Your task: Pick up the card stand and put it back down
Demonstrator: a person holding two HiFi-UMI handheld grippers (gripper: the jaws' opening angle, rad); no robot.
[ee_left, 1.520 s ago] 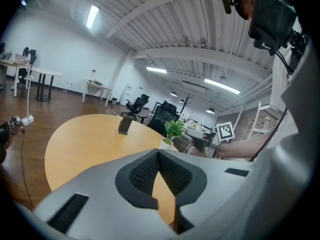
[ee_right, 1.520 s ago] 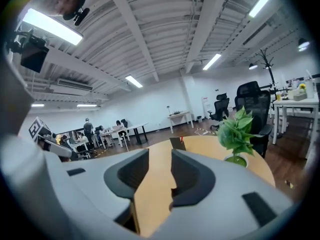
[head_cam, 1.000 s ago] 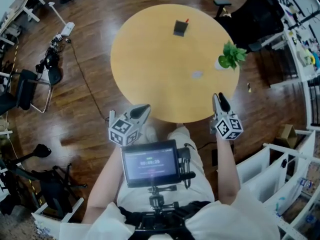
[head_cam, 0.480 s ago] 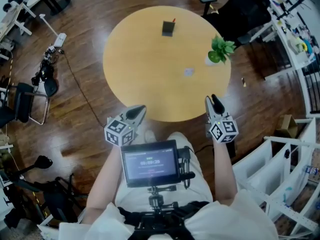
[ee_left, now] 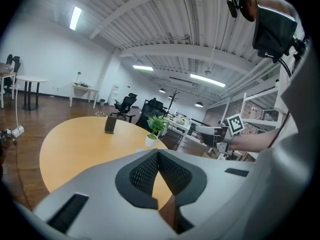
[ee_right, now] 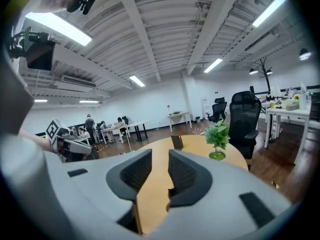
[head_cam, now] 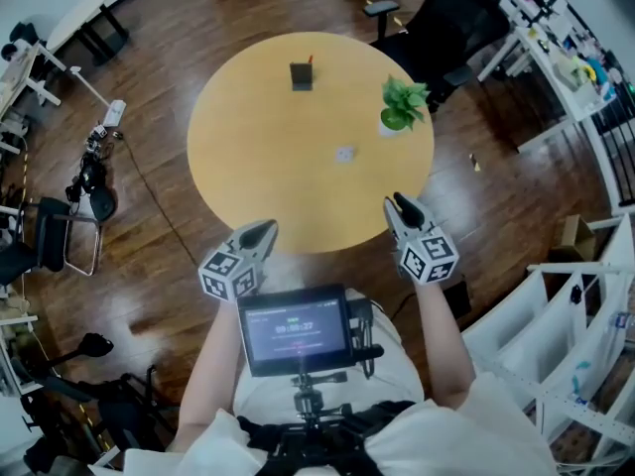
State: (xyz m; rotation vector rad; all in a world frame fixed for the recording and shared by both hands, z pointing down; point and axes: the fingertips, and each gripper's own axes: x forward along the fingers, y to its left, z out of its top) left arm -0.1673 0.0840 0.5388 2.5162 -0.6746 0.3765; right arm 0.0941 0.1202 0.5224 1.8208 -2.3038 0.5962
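The card stand (head_cam: 301, 74) is a small dark upright holder with a red bit on top, at the far side of the round yellow table (head_cam: 258, 167). It also shows as the card stand (ee_left: 110, 124) in the left gripper view and the card stand (ee_right: 177, 142) in the right gripper view. My left gripper (head_cam: 263, 232) hangs over the table's near edge, far from the stand; its pads meet at the tips with nothing between them (ee_left: 158, 154). My right gripper (head_cam: 397, 206) is at the near right edge. Its jaws are closing, with a gap left and nothing between them (ee_right: 160, 156).
A potted plant (head_cam: 400, 102) stands at the table's right side, and a small pale scrap (head_cam: 344, 154) lies near the middle. A black office chair (head_cam: 446, 28) is behind the table. Cables and chairs (head_cam: 89, 181) are on the floor to the left, white racks (head_cam: 556, 335) to the right.
In the head view the table, stand and plant have slid left and down. Both grippers have shifted left with them, staying at the table's near edge.
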